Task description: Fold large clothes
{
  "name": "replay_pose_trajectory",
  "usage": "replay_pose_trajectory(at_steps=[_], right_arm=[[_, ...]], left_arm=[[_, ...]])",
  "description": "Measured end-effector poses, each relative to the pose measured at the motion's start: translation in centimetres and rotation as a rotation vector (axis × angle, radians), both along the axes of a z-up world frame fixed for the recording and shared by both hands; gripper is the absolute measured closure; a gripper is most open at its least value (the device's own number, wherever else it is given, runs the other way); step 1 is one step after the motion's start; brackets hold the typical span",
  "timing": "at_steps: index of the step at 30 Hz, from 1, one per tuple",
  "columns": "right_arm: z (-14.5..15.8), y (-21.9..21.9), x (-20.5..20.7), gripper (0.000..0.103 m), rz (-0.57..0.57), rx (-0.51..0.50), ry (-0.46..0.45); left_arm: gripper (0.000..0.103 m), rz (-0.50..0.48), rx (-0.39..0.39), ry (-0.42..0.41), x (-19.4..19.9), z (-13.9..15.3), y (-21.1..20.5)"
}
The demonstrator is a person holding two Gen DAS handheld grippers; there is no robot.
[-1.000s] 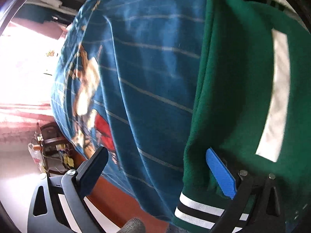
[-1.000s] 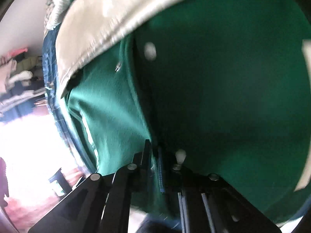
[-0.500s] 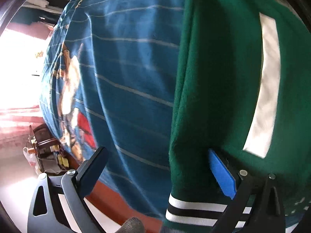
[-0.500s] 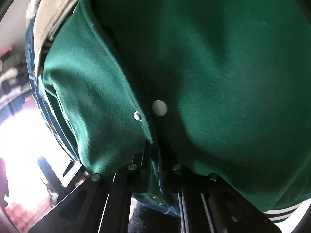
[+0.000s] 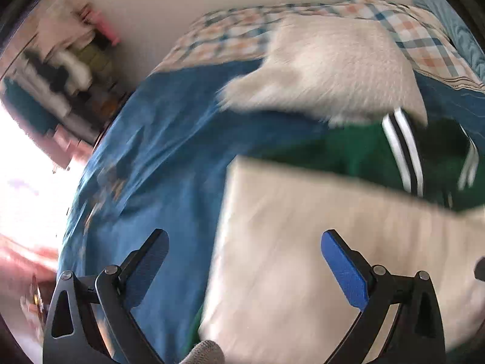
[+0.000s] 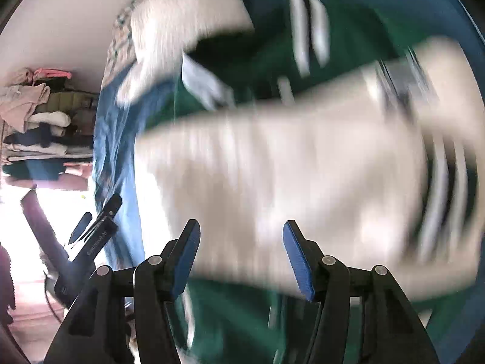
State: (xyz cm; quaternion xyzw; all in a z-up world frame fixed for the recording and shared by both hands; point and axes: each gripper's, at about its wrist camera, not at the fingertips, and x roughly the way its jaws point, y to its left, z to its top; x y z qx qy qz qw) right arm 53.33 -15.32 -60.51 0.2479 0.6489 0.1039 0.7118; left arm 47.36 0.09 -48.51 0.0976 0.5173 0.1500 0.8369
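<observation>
- The green varsity jacket with cream sleeves and black-and-white striped cuffs (image 5: 357,157) lies on the blue bedsheet (image 5: 169,163), filling the centre and right of both views (heavily blurred).
- The left tongs (image 5: 245,261) stand wide apart, gripping nothing; a cream sleeve (image 5: 303,242) lies beneath them.
- The right tongs (image 6: 241,251) are opening, nothing pinched between them, above the same sleeve (image 6: 272,176).
</observation>
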Motion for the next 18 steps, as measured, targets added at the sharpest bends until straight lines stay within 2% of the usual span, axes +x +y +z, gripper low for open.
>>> replay_pose_trajectory(at_steps=[2,5,6,7,10,15,18], right_arm=[[-1.3,1.1,4.4,0.044,0.031,-0.056,-0.016],[-5.1,2.9,8.6,0.045,0.145,-0.105,0.03],[-5.7,3.0,9.1,0.065,0.185,-0.11,0.022],[-6.0,3.9,9.3,0.094,0.232,-0.158,0.01],[-5.5,4.7,9.5,0.097,0.262,-0.259,-0.076],[-4.1,3.3,10.9,0.097,0.128,-0.294,-0.141],[-5.2,3.4,11.8,0.097,0.176,-0.303,-0.085]], left_arm=[[0.0,-0.037,0.045,0.012,3.7,-2.0,-1.5],[0.0,-0.081,0.108,0.027,6.1,-3.7,-2.5],[0.0,-0.093,0.119,0.03,6.2,-4.0,-2.7],[0.0,-0.106,0.128,0.034,6.4,-4.4,-2.9],[0.0,-0.114,0.121,0.033,5.8,-4.4,-2.6],[0.0,-0.084,0.095,0.008,5.9,-3.3,-1.4],[0.0,-0.076,0.098,-0.003,7.3,-3.0,-1.8]])
